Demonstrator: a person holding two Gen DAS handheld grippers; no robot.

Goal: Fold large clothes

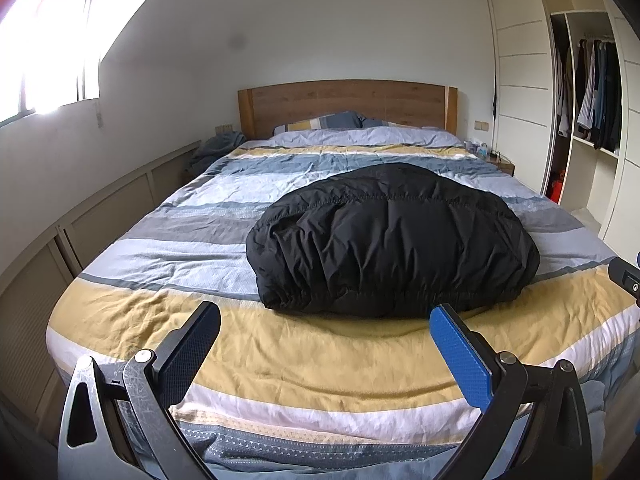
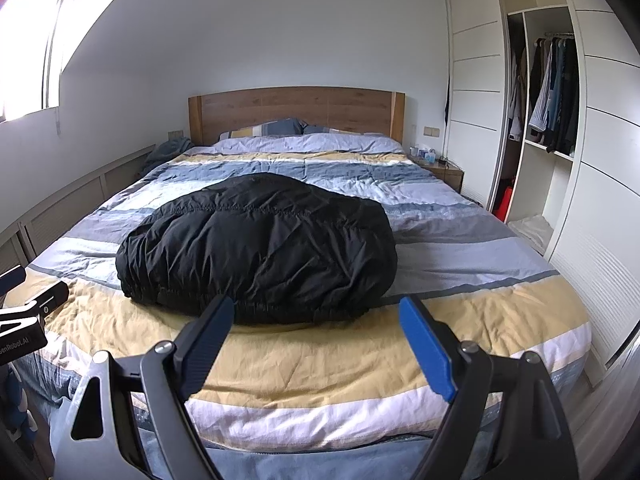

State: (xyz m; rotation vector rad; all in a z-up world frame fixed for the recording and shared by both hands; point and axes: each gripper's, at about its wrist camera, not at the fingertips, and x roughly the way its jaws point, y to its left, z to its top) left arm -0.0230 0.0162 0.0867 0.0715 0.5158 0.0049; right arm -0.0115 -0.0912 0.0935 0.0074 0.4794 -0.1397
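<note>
Both grippers hover over the foot of the bed, pointing up its length toward the wooden headboard.

The left gripper has its jaws spread wide with nothing between them; 1 finger is black, the other blue. Straight ahead of it, just past the fingertips and a little toward its blue finger, lies the black puffy jacket, bundled into a rounded heap on the striped duvet. The near hem of the jacket, gathered with elastic, sits just beyond the blue finger's tip without touching it.

The right gripper is likewise released, jaws wide and empty. From it, the black puffy jacket lies ahead and off toward its black finger, whose tip overlaps the jacket's near hem in the view; I cannot tell whether it touches the fabric. Bare yellow and white stripes of the duvet fill the space between the 2 fingers.

Off the left gripper's blue side, the tip of the right gripper shows at the frame edge; off the right gripper's black side, the left gripper shows in turn.

Further ahead, pillows rest against the headboard. Beyond the right gripper's blue finger stands an open wardrobe with hanging clothes.
</note>
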